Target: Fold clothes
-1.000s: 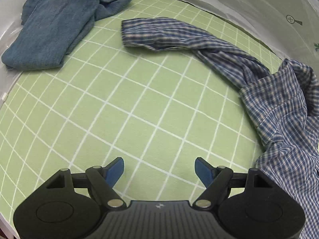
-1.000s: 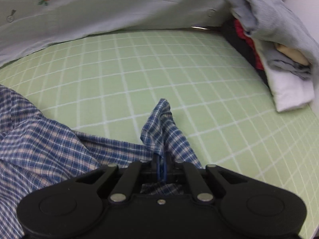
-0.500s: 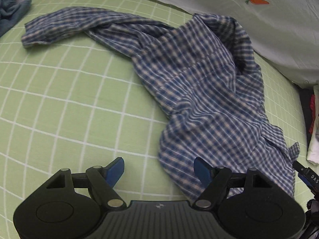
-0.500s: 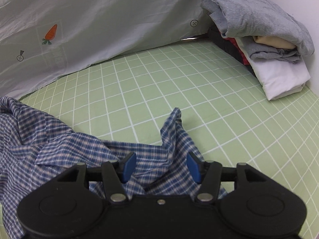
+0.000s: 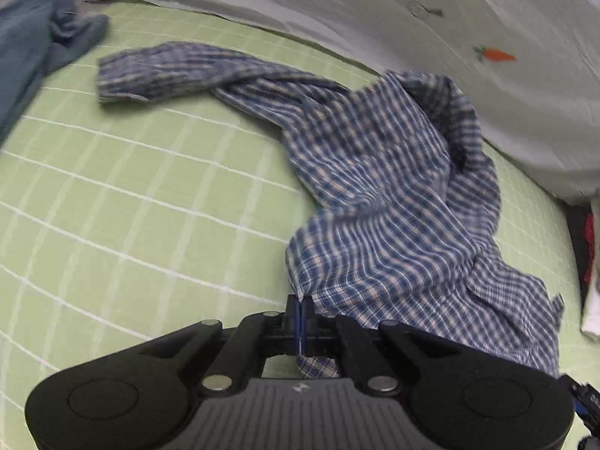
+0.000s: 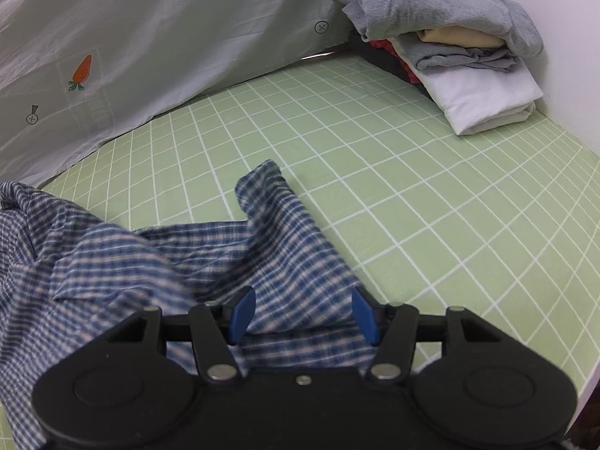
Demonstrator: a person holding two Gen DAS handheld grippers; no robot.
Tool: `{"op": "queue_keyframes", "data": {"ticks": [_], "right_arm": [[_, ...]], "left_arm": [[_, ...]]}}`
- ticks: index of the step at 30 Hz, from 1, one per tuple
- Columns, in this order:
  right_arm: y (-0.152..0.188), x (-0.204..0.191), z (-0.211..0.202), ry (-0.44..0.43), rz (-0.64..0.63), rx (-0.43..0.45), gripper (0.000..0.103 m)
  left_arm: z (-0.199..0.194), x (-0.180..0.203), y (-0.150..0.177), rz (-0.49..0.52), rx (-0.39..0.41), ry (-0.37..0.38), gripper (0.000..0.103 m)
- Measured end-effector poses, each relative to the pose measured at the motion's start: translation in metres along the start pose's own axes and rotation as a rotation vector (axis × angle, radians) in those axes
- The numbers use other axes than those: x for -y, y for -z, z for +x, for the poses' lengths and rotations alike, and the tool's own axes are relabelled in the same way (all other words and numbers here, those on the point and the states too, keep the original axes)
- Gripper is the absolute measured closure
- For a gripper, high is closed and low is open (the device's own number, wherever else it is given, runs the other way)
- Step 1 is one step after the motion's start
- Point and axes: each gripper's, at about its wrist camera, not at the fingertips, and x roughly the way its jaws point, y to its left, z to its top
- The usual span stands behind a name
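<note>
A blue and white checked shirt [image 5: 382, 202] lies crumpled on the green gridded sheet [image 5: 131, 206], one sleeve [image 5: 157, 71] stretched out to the left. My left gripper [image 5: 301, 305] is shut on the shirt's near edge, and the cloth pulls up into the pads. In the right wrist view the same shirt [image 6: 112, 262] spreads to the left, with a pointed fold [image 6: 270, 195] ahead. My right gripper [image 6: 303, 311] hangs open just above the cloth, and its blue pads [image 6: 243, 313] touch nothing.
A blue denim garment [image 5: 33, 48] lies bunched at the far left. A grey sheet with a carrot print [image 6: 150, 37] rises along the back. A stack of folded clothes [image 6: 461, 48] sits at the far right against a white wall.
My left gripper swung right from the bare sheet to the shirt's edge and closed on it. My right gripper let go of the shirt's fold, opened and drew back upward.
</note>
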Motion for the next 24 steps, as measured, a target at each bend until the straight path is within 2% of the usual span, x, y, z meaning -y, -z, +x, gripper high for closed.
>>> {"op": "queue_keyframes", "data": {"ticks": [2,4,6,8,10,12,14,16,18,21,24], "right_arm": [[0.0,-0.003,-0.003,-0.009,-0.015,0.005,0.045],[-0.001,-0.009,-0.003,-0.022,-0.031,0.008,0.045],[-0.003,-0.015,-0.002,-0.035,-0.048,0.009,0.045],[-0.006,-0.022,0.001,-0.048,-0.059,0.008,0.045],[-0.011,-0.031,0.006,-0.059,-0.062,0.006,0.045],[-0.016,-0.038,0.01,-0.067,-0.064,0.005,0.042],[-0.021,-0.044,0.013,-0.075,-0.067,0.007,0.038],[-0.025,-0.049,0.015,-0.079,-0.072,0.009,0.036],[-0.027,-0.051,0.019,-0.073,-0.076,0.008,0.033],[-0.028,-0.049,0.025,-0.049,-0.073,-0.002,0.032],[-0.027,-0.041,0.031,-0.018,-0.038,-0.018,0.032]], "left_arm": [[-0.013,-0.03,-0.016,-0.031,0.061,-0.115,0.102],[-0.021,-0.057,-0.03,-0.069,0.09,-0.221,0.102],[-0.028,-0.068,-0.042,-0.086,0.1,-0.289,0.1],[-0.039,-0.066,-0.048,-0.081,0.123,-0.319,0.092],[-0.046,-0.055,-0.05,-0.065,0.143,-0.3,0.061],[-0.049,-0.04,-0.051,-0.064,0.161,-0.256,0.043],[-0.048,-0.024,-0.058,-0.066,0.156,-0.19,0.037],[-0.04,-0.006,-0.066,-0.059,0.141,-0.129,0.028],[-0.026,0.018,-0.076,-0.03,0.123,-0.088,0.026],[0.001,0.056,-0.091,0.043,0.094,-0.038,0.018],[0.025,0.087,-0.102,0.122,0.068,-0.04,0.016]]}}
